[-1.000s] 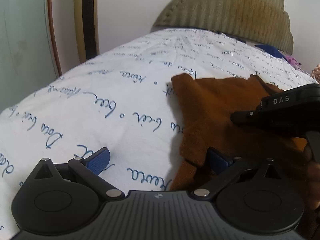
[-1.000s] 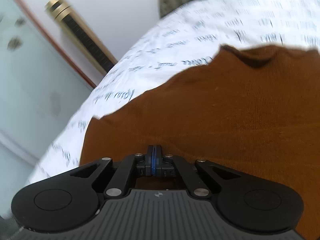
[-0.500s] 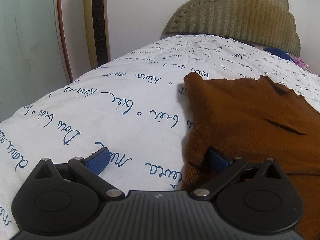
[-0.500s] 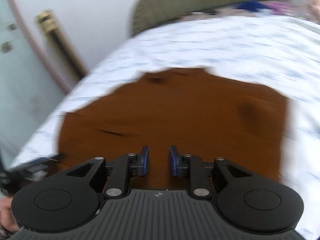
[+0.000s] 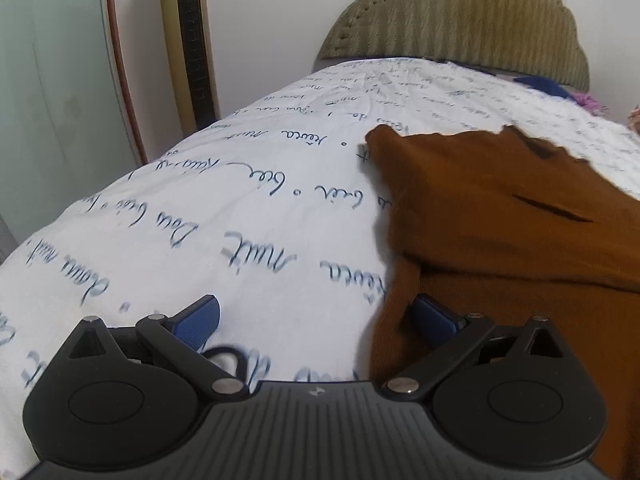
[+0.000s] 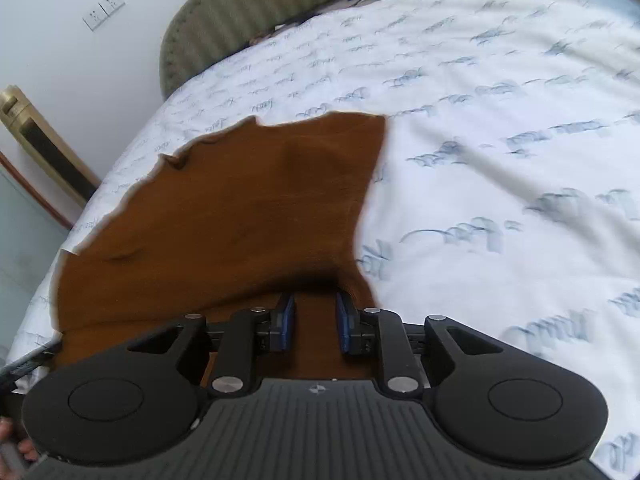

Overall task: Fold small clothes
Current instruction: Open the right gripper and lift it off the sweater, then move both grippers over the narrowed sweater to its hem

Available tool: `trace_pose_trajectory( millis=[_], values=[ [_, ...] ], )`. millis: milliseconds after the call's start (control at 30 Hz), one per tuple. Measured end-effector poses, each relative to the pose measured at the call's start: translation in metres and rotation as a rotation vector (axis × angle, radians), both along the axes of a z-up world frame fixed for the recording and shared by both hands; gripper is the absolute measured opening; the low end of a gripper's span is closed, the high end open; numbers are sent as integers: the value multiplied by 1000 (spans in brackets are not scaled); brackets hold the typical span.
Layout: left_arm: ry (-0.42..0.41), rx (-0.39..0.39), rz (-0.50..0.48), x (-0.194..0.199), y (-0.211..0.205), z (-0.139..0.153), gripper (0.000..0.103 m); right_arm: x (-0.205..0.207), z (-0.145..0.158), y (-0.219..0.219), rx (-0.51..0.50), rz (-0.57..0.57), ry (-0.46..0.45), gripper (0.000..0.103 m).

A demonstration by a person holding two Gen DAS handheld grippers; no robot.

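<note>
Now both grippers' fingers spread: left gripper (image 5: 316,316) at brown garment (image 5: 500,216) edge, right gripper (image 6: 315,322) above it.

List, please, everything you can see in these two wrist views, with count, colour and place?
garment: one, rust-brown knit, spread flat on the bed, near edge by both grippers.
bedspread: one, white with blue handwriting print, covering the bed.
headboard: one, olive-green padded, at the far end of the bed.
tower unit: one, gold with a black panel, upright against the wall beside the bed.
wall sockets: two, white, on the wall left of the headboard.
bundle: blue and purple cloth by the headboard; count unclear.
left gripper: one, black with blue pads, open wide, right pad at the garment's edge.
right gripper: one, black with blue pads, open over the garment.
</note>
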State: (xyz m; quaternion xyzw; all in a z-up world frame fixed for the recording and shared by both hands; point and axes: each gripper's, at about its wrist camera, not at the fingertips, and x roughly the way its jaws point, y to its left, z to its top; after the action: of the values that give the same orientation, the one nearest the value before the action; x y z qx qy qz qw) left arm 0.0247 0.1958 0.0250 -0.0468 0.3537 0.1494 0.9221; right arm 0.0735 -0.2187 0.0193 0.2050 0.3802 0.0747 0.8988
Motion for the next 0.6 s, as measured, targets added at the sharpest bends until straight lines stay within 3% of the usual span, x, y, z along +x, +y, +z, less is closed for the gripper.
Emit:
trace_pose_trajectory(
  millis=[33, 133, 333, 433, 600],
  values=[
    [-8, -19, -8, -8, 1, 3, 103, -10, 4, -5, 32, -4, -13, 30],
    [-58, -68, -70, -40, 2, 14, 103, -45, 21, -16, 78, 39, -75, 32],
    [-141, -46, -139, -113, 4, 30, 103, -118, 40, -42, 86, 79, -125, 41],
    [-147, -57, -149, -144, 11, 33, 103, -151, 38, -58, 98, 75, -124, 43],
    [-115, -138, -178, -184, 21, 21, 103, -193, 20, -65, 127, 76, -86, 44]
  ],
)
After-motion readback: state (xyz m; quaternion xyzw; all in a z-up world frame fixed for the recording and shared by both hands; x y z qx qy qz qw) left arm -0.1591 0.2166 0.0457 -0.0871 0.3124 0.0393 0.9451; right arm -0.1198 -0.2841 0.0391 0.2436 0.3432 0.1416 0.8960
